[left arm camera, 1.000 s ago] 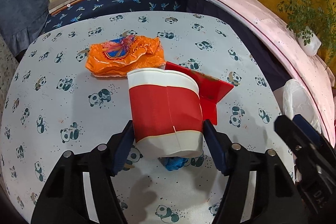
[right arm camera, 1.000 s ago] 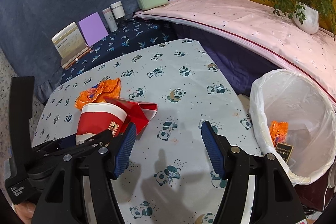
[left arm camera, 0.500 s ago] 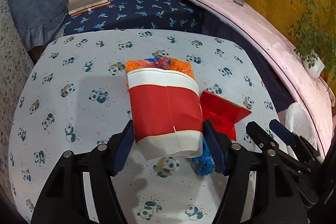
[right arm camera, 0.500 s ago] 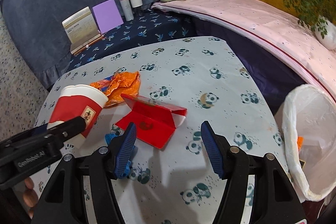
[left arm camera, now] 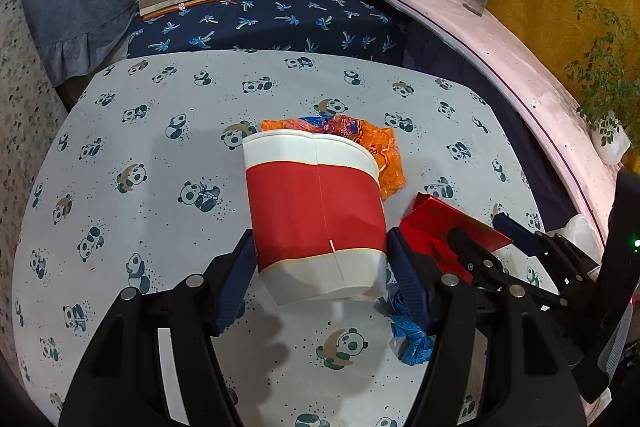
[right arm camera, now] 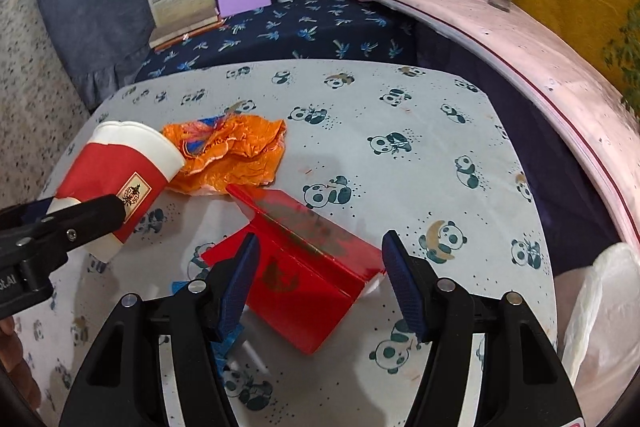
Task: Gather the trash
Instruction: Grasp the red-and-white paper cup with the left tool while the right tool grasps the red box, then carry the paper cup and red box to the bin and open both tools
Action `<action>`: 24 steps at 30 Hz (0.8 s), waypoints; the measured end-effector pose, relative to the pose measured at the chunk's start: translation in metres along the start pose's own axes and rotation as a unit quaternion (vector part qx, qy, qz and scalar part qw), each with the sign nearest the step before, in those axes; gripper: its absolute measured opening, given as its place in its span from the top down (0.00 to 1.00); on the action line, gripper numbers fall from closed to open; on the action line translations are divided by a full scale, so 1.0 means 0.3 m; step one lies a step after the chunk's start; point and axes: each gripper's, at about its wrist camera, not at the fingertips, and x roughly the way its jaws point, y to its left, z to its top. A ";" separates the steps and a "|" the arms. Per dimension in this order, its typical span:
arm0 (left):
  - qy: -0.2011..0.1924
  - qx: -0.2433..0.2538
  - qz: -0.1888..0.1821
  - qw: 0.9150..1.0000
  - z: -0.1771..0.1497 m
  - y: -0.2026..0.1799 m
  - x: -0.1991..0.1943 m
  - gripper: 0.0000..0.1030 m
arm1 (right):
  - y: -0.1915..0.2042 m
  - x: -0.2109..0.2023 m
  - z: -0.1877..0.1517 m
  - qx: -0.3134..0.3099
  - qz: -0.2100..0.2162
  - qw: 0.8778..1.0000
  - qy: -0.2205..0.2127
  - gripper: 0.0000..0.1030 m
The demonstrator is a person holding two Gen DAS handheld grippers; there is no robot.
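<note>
right gripper [right arm camera: 320,279] jaws, just closing, straddle the red box [right arm camera: 308,279].

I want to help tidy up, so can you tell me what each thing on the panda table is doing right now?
Left claw: shut on the paper cup.
Paper cup: held, tilted, dented.
Right claw: open, jaws just closing, around the red box.
Red box: open, lying on the table.
Orange wrapper: crumpled, lying flat.
Blue scrap: crumpled, on the table.
Bin bag: open.
</note>
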 end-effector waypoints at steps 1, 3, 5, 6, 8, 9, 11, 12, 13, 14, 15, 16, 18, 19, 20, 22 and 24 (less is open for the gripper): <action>0.001 0.000 0.000 1.000 -0.001 0.000 0.004 0.39 | 0.001 0.008 -0.001 -0.003 -0.001 1.000 0.004 0.58; 0.003 0.000 -0.001 1.000 -0.002 -0.004 0.012 0.39 | 0.000 0.016 -0.001 -0.003 0.000 1.000 0.008 0.69; 0.005 0.002 -0.002 1.000 -0.005 -0.013 0.014 0.39 | -0.007 0.007 -0.009 0.004 0.002 1.000 0.006 0.78; 0.005 0.003 -0.003 1.000 -0.006 -0.017 0.013 0.39 | -0.011 0.002 -0.013 0.008 0.003 1.000 0.004 0.81; 0.004 0.007 -0.006 1.000 -0.010 -0.030 0.005 0.39 | -0.020 -0.013 -0.021 0.018 0.005 1.000 0.002 0.94; 0.003 0.009 -0.007 1.000 -0.013 -0.036 0.000 0.39 | -0.026 -0.024 -0.026 0.024 0.005 1.000 -0.001 0.96; 0.000 0.015 -0.010 1.000 -0.018 -0.058 -0.015 0.39 | -0.033 -0.050 -0.033 0.031 0.005 0.999 -0.010 0.97; -0.001 0.018 -0.012 1.000 -0.020 -0.069 -0.022 0.39 | -0.038 -0.071 -0.039 0.035 0.004 0.999 -0.016 0.97; -0.004 0.022 -0.014 1.000 -0.023 -0.084 -0.033 0.39 | -0.043 -0.090 -0.044 0.038 0.003 0.999 -0.021 0.97; -0.005 0.025 -0.016 1.000 -0.025 -0.095 -0.041 0.39 | -0.048 -0.106 -0.048 0.040 0.003 0.999 -0.025 0.97; -0.007 0.029 -0.019 0.999 -0.028 -0.110 -0.052 0.39 | -0.056 -0.134 -0.055 0.044 0.001 0.999 -0.032 0.97; -0.009 0.032 -0.020 0.999 -0.031 -0.123 -0.061 0.39 | -0.064 -0.154 -0.059 0.047 -0.001 0.998 -0.037 0.97; -0.014 0.043 -0.026 0.999 -0.039 -0.165 -0.087 0.39 | -0.088 -0.199 -0.071 0.057 -0.004 0.997 -0.048 0.97; -0.016 0.047 -0.028 0.998 -0.043 -0.179 -0.095 0.39 | -0.099 -0.219 -0.076 0.062 -0.005 0.997 -0.052 0.98; -0.019 0.053 -0.031 0.998 -0.048 -0.201 -0.108 0.39 | -0.114 -0.242 -0.084 0.067 -0.007 0.996 -0.057 0.97; -0.023 0.065 -0.037 0.997 -0.058 -0.247 -0.132 0.39 | -0.144 -0.283 -0.099 0.078 -0.012 0.995 -0.066 0.97; -0.027 0.076 -0.044 0.996 -0.065 -0.291 -0.150 0.39 | -0.180 -0.319 -0.113 0.090 -0.018 0.993 -0.073 0.98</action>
